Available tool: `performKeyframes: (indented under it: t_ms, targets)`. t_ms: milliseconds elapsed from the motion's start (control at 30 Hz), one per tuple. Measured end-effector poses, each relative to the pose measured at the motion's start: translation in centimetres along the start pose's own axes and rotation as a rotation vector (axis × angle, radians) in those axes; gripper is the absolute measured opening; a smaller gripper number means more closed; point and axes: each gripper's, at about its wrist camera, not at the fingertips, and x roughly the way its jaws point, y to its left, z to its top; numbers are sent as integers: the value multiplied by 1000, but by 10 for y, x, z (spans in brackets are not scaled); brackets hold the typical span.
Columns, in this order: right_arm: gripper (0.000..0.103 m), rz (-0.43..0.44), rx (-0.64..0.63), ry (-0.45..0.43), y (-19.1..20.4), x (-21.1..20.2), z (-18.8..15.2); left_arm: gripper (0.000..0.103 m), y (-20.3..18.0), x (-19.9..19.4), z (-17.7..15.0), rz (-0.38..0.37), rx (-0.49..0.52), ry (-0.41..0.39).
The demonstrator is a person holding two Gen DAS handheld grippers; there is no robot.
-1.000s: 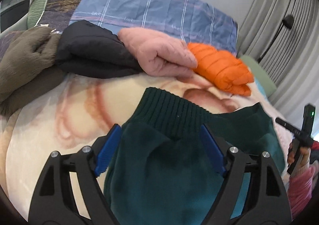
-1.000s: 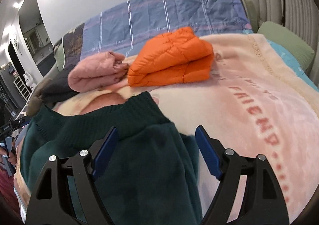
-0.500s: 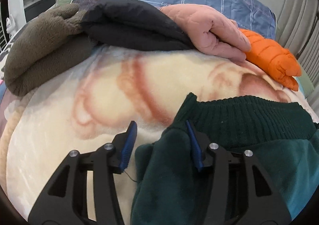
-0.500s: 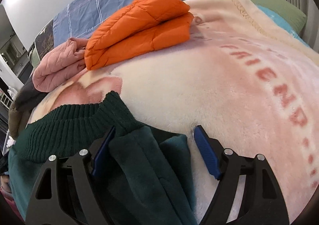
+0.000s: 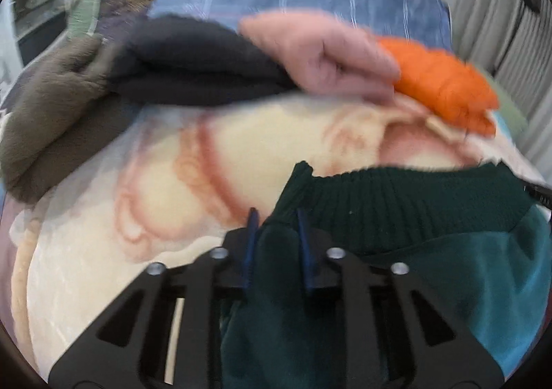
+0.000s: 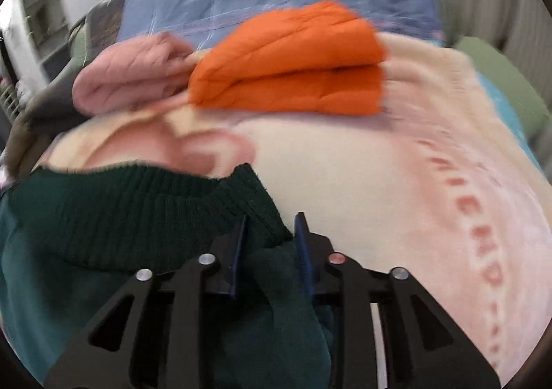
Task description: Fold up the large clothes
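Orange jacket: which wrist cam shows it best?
Right wrist. The folded orange jacket sits near centre, both layers visible, though blurred. Left wrist shows only one end at the right, partly behind the pink garment.

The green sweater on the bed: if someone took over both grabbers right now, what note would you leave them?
Left gripper: jaws just closed, pinching the green sweater at one corner by its ribbed band.
Right gripper: jaws just closed on the other corner.
Sweater lies on the cream blanket; folded orange jacket and pink jacket sit behind.
Done: both corners gripped.
Left: the fold itself.
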Motion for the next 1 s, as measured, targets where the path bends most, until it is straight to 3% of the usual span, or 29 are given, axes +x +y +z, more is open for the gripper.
performKeyframes:
  t_ms: [67,133,200,300,367,533,633,667,733,800,833,867,900,933,1000]
  targets:
    - [22,-32,19,-47,-5,-8,-3,18,6,-12,-5,1,-16,-61]
    - [23,-8,48,15,-12,13,-8,20,24,13,-15,-26,-92,15]
    - [24,-7,83,39,-17,25,-10,21,24,16,-14,-15,-94,19]
    - [42,-37,96,19,-20,15,-13,25,13,7,-15,45,-41,-5]
    - [56,-34,129,1,-27,4,-16,26,15,-1,-15,34,-51,-20]
    - [58,22,240,-42,-36,-42,-32,29,21,-60,-14,-153,-101,-125]
    - [58,69,202,-126,-6,-79,-35,30,-3,-90,-11,-283,-77,-181]
    - [58,112,156,-166,15,-92,-35,36,-18,-94,-12,-298,-50,-190]
    - [58,158,47,-223,53,-108,-37,53,-45,-92,-13,-281,12,-179]
    - [58,197,-72,-256,86,-111,-44,59,-79,-77,-23,-231,124,-146]
    - [58,207,-126,-239,101,-105,-48,63,-91,-66,-29,-194,166,-114]
    - [58,187,-166,-154,115,-83,-55,67,-100,-50,-38,-142,200,-71]
    - [59,166,-168,-71,119,-60,-62,68,-111,-32,-56,-63,282,-73]
    - [60,149,-181,-43,120,-39,-74,69,-117,-29,-66,-24,337,-120]
    - [60,95,-239,-120,126,-35,-86,68,-124,-30,-74,18,367,-160]
